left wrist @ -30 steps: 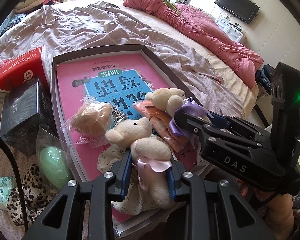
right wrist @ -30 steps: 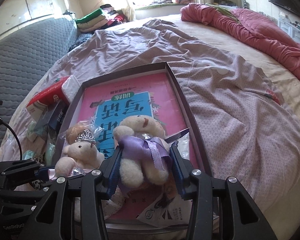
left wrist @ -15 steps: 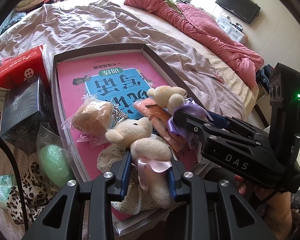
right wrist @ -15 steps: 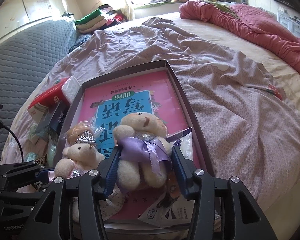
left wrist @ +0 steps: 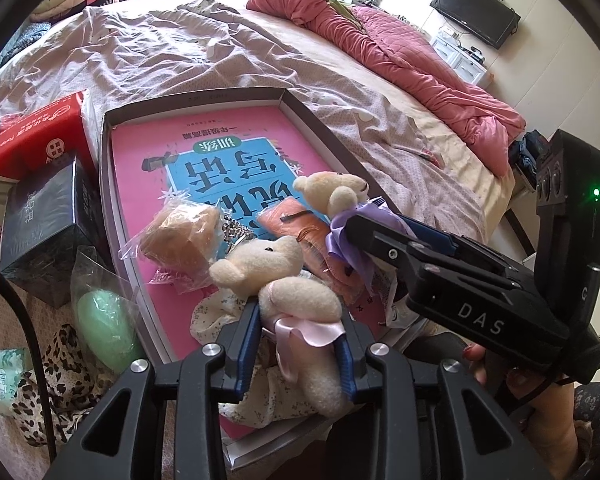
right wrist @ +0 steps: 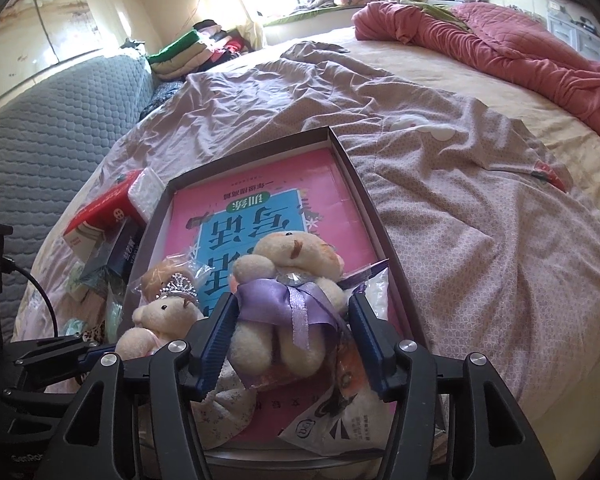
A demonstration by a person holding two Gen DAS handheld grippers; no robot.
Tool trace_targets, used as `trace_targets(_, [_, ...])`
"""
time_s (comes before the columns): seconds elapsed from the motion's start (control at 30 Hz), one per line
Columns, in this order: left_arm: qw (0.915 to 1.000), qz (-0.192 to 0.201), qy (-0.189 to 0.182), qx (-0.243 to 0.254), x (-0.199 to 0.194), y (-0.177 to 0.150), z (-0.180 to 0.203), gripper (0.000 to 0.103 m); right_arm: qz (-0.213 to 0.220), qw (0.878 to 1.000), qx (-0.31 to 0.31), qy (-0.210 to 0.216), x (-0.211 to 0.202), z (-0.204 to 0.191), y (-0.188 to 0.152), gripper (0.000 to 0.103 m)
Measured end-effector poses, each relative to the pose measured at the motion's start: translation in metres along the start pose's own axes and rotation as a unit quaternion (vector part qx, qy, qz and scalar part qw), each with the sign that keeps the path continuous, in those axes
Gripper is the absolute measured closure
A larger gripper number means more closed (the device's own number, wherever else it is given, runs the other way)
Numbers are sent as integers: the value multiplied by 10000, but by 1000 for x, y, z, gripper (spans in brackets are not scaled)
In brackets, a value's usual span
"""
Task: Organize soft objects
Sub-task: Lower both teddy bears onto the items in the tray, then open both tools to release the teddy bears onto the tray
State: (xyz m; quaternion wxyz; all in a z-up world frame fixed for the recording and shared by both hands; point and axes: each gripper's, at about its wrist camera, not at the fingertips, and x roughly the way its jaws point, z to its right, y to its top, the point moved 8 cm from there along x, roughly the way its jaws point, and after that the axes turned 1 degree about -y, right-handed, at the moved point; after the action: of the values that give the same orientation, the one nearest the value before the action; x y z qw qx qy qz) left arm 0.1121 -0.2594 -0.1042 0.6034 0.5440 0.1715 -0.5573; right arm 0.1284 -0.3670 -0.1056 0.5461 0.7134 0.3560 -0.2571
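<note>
Right wrist view: my right gripper [right wrist: 290, 336] has just been opening around the squashy purple-ribbon bear [right wrist: 288, 300], pads now clear, while my left gripper [left wrist: 298, 348] clamps the light pink-ribbon bear [left wrist: 296, 304] at its waist, where I judge plush grips best

Bed [left wrist: 260, 60] carries everything, covered by wrinkled mauve sheet [right wrist: 480, 208]. Pink quilt [left wrist: 400, 52] bunched along far edge. Shallow dark box [left wrist: 320, 136] sits on sheet near front. Left of it, touching: red tissue pack [left wrist: 32, 136], black box [left wrist: 40, 224] just in front. Nearer: green egg-shaped thing in clear bag [left wrist: 100, 320], leopard-print cloth [left wrist: 60, 372], small green-white packet [left wrist: 0, 376]. Folded clothes [right wrist: 188, 52] stacked at far corner.
</note>
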Motion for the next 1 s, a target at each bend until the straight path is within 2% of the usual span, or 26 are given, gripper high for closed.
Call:
trace_targets(0.6, [9998,55,204,-41,-5,2,-8,54,106,9999,35,24,-5,1,3,43])
trace_targets(0.83, [9995,88,308,-14,-10,3,-9,52,120,9999,47,21,-6,1,3,39])
trace_targets(1.0, [9992,179,363,67,-18,5,-7,46,172,9998,57,14,-8,2,5,35])
